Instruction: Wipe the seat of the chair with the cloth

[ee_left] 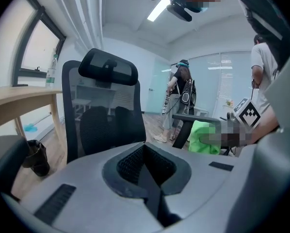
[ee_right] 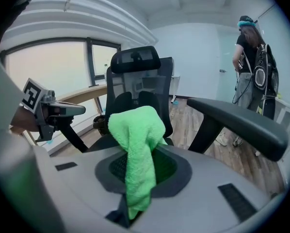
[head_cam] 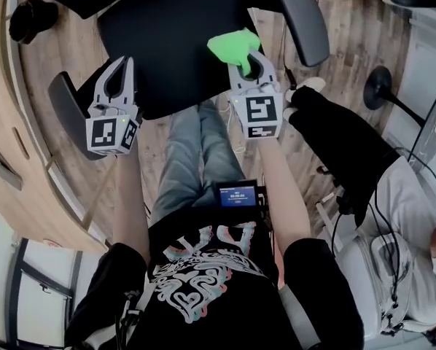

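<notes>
The right gripper (head_cam: 248, 70) has its jaws clamped on the green cloth (head_cam: 231, 46). The cloth bunches up past the jaw tips, over the front right part of the black chair seat (head_cam: 163, 42) — contact with the seat cannot be confirmed. The left gripper (head_cam: 120, 68) is positioned at the seat's front left edge, beside the armrest (head_cam: 66, 100) — jaws together, nothing between them.

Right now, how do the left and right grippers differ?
The left gripper is shut on nothing; the right gripper is shut on the green cloth. The left gripper is at the left edge of the seat, and the right gripper is at its right edge. Both are closed and point over the seat.
</notes>
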Demonstrator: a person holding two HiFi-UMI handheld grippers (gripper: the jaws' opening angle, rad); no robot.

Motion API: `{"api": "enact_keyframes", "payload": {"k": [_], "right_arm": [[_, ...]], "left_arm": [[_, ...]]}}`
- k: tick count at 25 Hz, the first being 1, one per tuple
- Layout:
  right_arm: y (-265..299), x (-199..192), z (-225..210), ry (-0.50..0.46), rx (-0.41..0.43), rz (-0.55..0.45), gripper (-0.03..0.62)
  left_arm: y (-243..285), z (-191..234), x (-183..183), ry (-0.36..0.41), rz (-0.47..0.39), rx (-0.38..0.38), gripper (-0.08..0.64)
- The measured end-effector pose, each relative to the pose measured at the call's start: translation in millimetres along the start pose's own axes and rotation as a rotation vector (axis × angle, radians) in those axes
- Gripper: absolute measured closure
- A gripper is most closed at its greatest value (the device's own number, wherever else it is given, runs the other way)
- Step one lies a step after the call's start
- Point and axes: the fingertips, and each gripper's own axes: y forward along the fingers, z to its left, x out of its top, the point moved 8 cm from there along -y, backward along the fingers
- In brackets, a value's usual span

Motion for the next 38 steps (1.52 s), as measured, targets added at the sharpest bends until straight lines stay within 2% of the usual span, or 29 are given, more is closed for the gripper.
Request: {"api": "enact_keyframes", "payload": {"k": [8, 13, 19, 26, 38], "right_arm": [[42.0, -36.7, -10.4, 0.008, -0.003, 0.036, 0.537], [64.4, -55.8, -18.1, 0.010, -0.018, 0.063, 0.537], [83.4, -81.0, -21.7, 0.026, -0.022, 0.106, 0.537], [98.4, -105.4, -27.0, 0.021, -0.018, 0.145, 0.537], [130.3, -129.9, -36.4, 0.020, -0.070, 0.235, 0.537]], "left_arm": [[28.9, 14.6, -41.8, -0.019, 0.041, 0.020, 0.558], [36.6, 20.4, -61.0, -0.002, 0.082, 0.027, 0.558], [46.3, 27.0, -91.6, -0.035, 0.126, 0.029, 0.558], [54.7, 26.1, -110.0, -0.031, 0.146, 0.010, 0.558], [64.4, 35.7, -122.1, -0.032, 0.167, 0.004, 0.558]]}}
